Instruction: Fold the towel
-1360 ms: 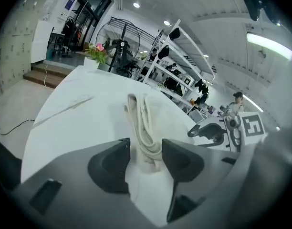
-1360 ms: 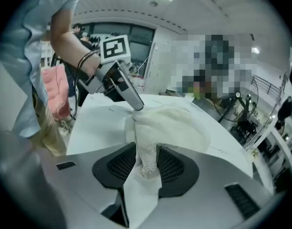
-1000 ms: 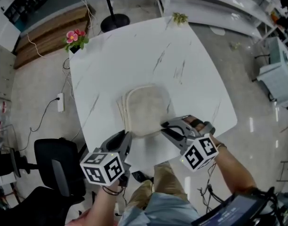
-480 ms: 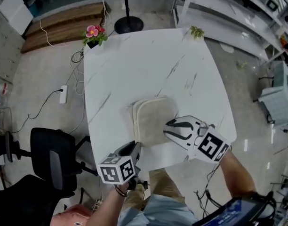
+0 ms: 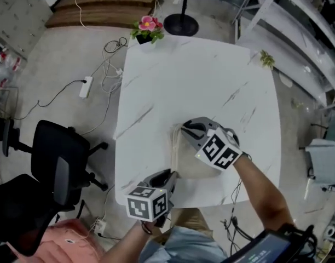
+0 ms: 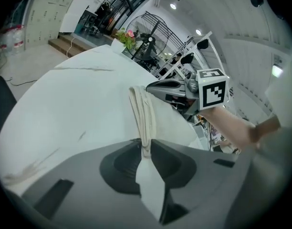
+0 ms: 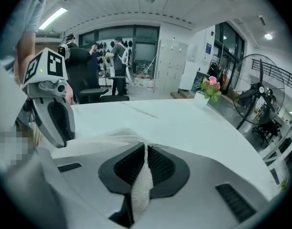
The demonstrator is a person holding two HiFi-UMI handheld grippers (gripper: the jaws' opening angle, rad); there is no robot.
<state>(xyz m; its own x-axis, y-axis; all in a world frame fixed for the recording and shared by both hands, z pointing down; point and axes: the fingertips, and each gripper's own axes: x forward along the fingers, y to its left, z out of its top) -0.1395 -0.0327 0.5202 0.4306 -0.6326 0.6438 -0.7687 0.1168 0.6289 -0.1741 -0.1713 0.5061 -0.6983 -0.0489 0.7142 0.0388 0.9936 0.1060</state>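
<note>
On the white desk (image 5: 173,81), seen from the head view, the folded towel (image 5: 185,159) lay near the person's edge. From the left gripper view, the left claw (image 6: 145,146) was clamped on the towel's edge. From the right gripper view, the right claw (image 7: 145,149) had just been closing and pinched towel fabric.
</note>
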